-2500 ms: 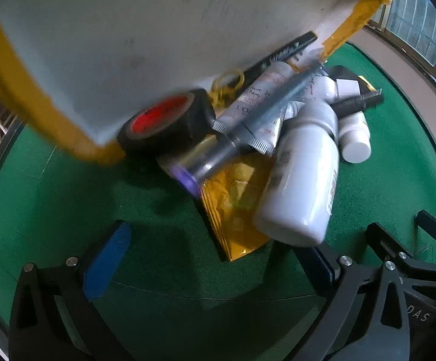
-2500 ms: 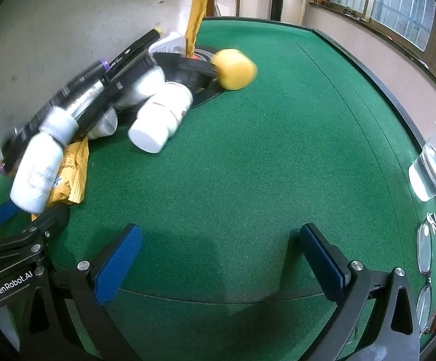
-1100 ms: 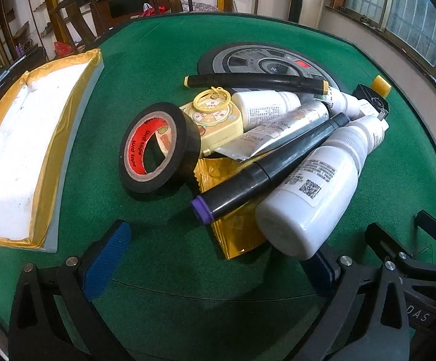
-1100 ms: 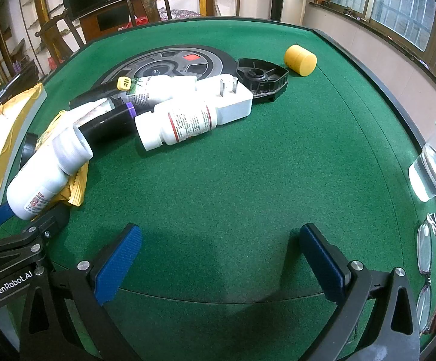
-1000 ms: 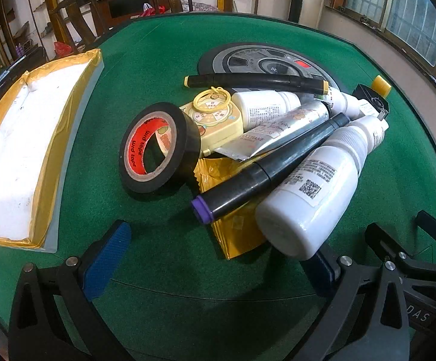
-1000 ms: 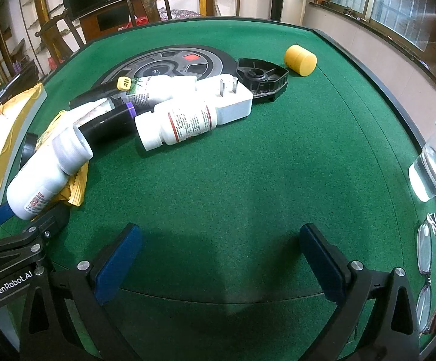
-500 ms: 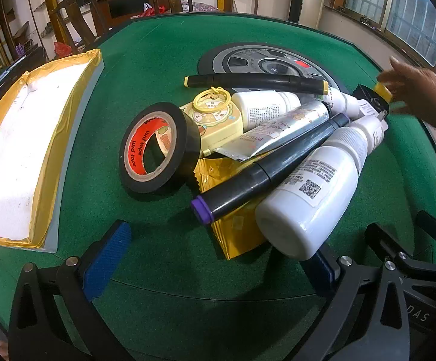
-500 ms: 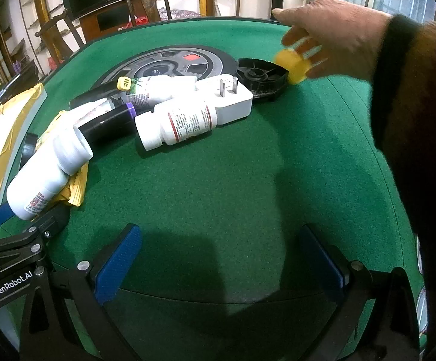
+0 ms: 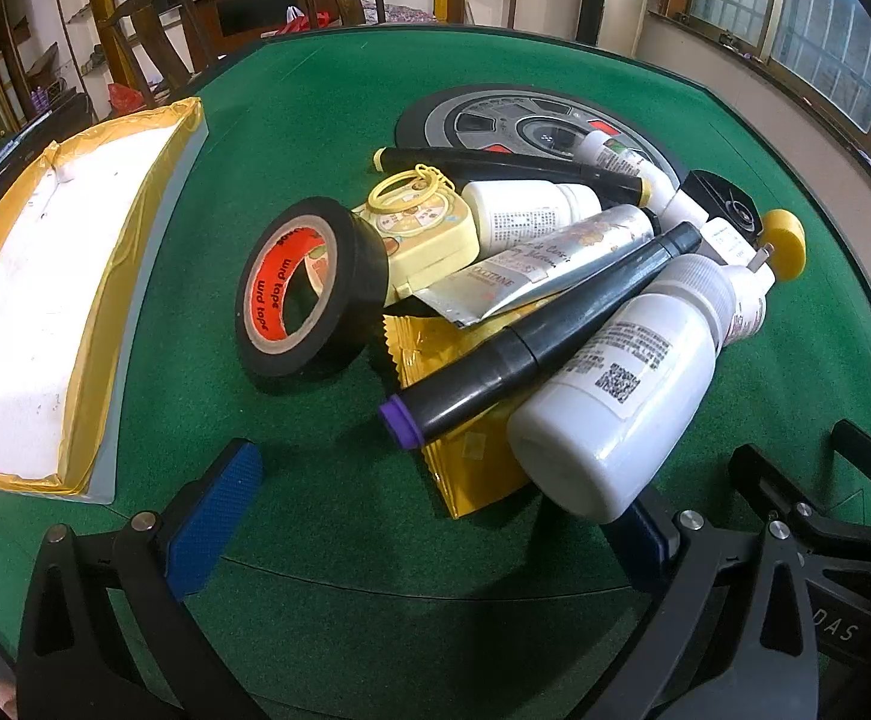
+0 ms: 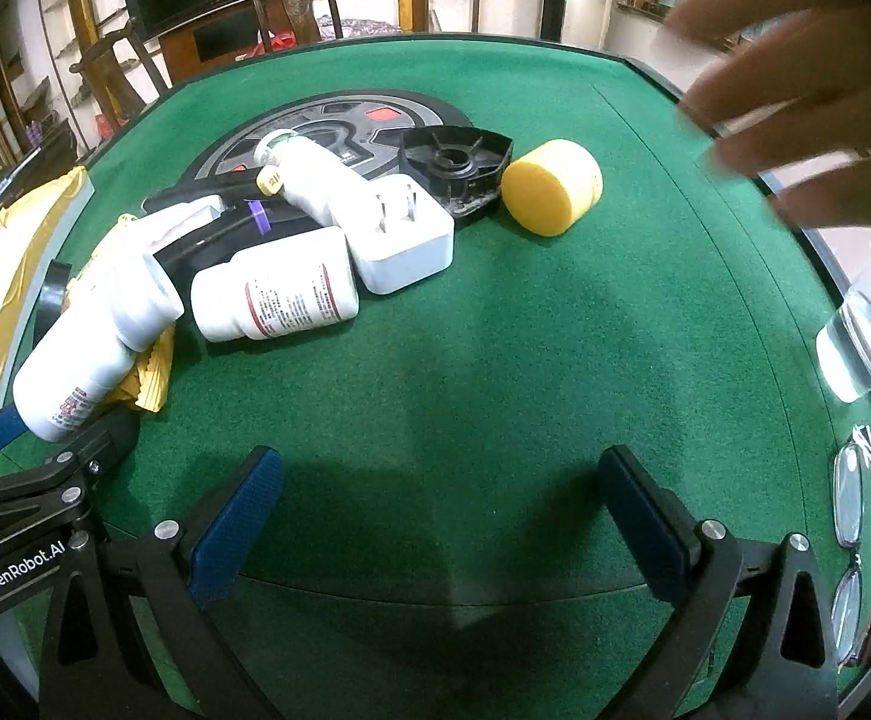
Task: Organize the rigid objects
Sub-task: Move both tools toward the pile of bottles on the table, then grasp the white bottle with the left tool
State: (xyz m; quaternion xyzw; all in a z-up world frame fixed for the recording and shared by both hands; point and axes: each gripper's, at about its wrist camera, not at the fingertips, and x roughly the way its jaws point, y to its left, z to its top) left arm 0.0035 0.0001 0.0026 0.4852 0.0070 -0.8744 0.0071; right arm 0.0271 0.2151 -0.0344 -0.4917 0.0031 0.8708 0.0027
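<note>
Both fingers of the left gripper (image 9: 429,516) stand wide apart and empty over the green bench (image 9: 327,546), seen from the left wrist. Just ahead lies a pile: a black tape roll (image 9: 309,294) with a red core leans on a pale yellow case (image 9: 423,234), a silver tube (image 9: 549,264) and a black marker with a purple end (image 9: 531,342) lie across a gold foil packet (image 9: 465,462), and a large white bottle (image 9: 627,402) rests on its side near the right finger. A white tray edged in yellow tape (image 9: 33,312) sits well to the left. From the right wrist, the right gripper (image 10: 435,516) is likewise spread wide, holding nothing, above bare felt. Beyond it a white pill bottle (image 10: 279,294) lies touching a white plug adapter (image 10: 405,234); a black plastic part (image 10: 453,162) and a yellow cylinder (image 10: 549,186) sit just beside each other. A blurred hand (image 10: 807,120) hangs at upper right, apart from the cylinder. A clear cup (image 10: 855,348) and eyeglasses (image 10: 855,540) sit at the right edge.
</note>
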